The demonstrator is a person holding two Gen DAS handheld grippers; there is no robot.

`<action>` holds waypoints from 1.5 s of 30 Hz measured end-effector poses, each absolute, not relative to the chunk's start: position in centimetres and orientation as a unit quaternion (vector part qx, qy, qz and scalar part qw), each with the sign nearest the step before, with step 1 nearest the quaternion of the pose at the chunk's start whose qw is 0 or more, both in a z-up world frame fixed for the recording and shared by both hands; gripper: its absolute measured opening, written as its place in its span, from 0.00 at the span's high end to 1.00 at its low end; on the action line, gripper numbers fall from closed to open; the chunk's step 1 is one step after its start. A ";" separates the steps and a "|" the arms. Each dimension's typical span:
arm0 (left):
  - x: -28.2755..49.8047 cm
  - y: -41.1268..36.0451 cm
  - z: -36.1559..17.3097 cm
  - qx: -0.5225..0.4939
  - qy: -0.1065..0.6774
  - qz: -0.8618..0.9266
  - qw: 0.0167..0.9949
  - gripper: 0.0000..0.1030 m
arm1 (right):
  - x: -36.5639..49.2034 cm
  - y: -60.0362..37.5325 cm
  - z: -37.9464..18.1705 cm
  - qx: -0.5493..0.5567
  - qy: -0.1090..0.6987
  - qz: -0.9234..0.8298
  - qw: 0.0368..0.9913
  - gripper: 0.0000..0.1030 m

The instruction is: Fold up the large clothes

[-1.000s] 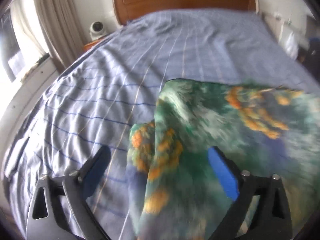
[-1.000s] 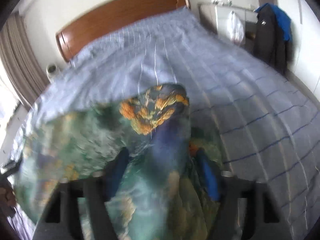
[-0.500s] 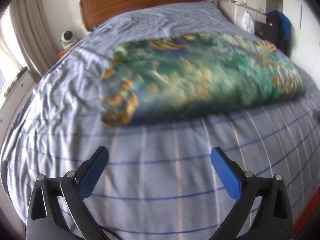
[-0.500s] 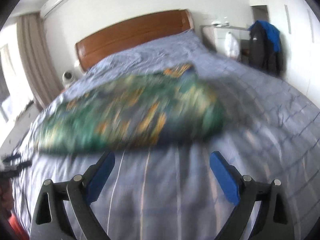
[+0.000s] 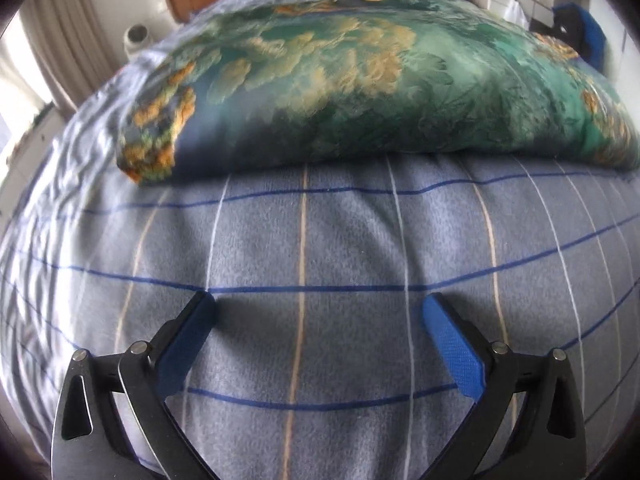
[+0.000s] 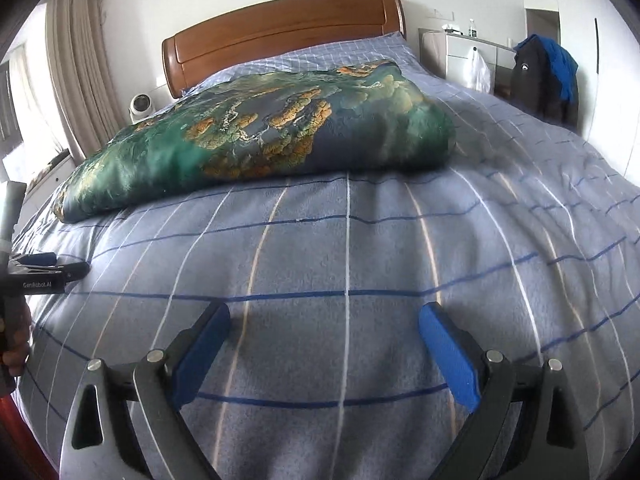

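A large green garment with orange and blue print (image 5: pixel 360 80) lies folded over in a wide band across the blue-grey checked bed (image 5: pixel 320 248). It also shows in the right wrist view (image 6: pixel 256 136). My left gripper (image 5: pixel 318 312) is open and empty, low over the bedcover, short of the garment's near edge. My right gripper (image 6: pixel 324 320) is open and empty, likewise short of the garment. The left gripper shows at the left edge of the right wrist view (image 6: pixel 48 266).
A wooden headboard (image 6: pixel 280 36) stands at the far end. A small white fan (image 6: pixel 142 106) and curtains (image 6: pixel 80 68) are at the left. A white dresser (image 6: pixel 472 56) and hanging dark jacket (image 6: pixel 544 80) stand at the right.
Both grippers let go of the garment and opened. It dropped onto the bed in a folded band, and both grippers drew back toward the near side and sank lower.
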State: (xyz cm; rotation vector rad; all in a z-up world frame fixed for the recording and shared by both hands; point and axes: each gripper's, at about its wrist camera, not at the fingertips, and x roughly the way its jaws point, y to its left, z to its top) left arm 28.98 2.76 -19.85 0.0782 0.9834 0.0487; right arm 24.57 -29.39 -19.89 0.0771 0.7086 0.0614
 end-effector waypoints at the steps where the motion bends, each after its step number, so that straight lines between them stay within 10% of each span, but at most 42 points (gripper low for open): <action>1: 29.0 2.8 -19.9 0.034 0.473 0.023 0.880 0.00 | 24.6 -29.4 -20.0 0.039 0.347 0.031 0.937 0.06; 15: 27.5 0.9 -13.5 0.003 0.420 -0.049 0.906 0.01 | 24.2 -29.5 -21.2 0.042 0.336 0.047 0.940 0.01; 29: 43.3 -5.6 -12.0 0.043 0.454 -0.017 0.890 0.02 | 24.0 -30.0 -20.8 0.048 0.343 0.056 0.936 0.01; 45: 44.1 -11.3 -12.6 -0.047 0.478 -0.208 0.852 0.02 | 39.4 -44.6 -20.6 0.491 0.306 0.078 0.812 0.01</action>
